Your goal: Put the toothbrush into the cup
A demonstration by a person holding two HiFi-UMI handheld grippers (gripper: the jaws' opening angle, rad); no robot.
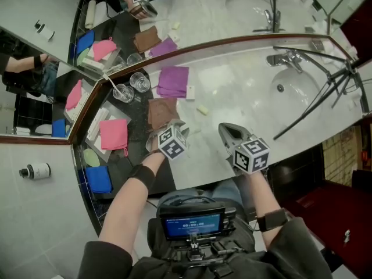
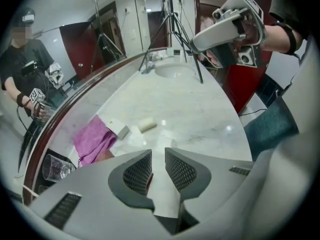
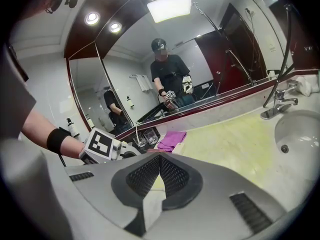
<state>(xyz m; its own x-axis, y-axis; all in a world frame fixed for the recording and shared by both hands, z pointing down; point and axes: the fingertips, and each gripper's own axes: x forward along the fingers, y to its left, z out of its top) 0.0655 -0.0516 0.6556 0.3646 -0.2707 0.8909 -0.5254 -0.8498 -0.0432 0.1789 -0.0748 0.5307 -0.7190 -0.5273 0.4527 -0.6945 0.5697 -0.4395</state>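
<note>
Left gripper: jaws slightly apart, nothing between them. Right gripper: jaws together, empty. Toothbrush stands in cup, ahead-left of the left fingers, well apart.

We count two glass cups, one toothbrush and four cloths: purple, brown, pink and blue. We also count one soap bar, one small white box, one sink and one tap.
</note>
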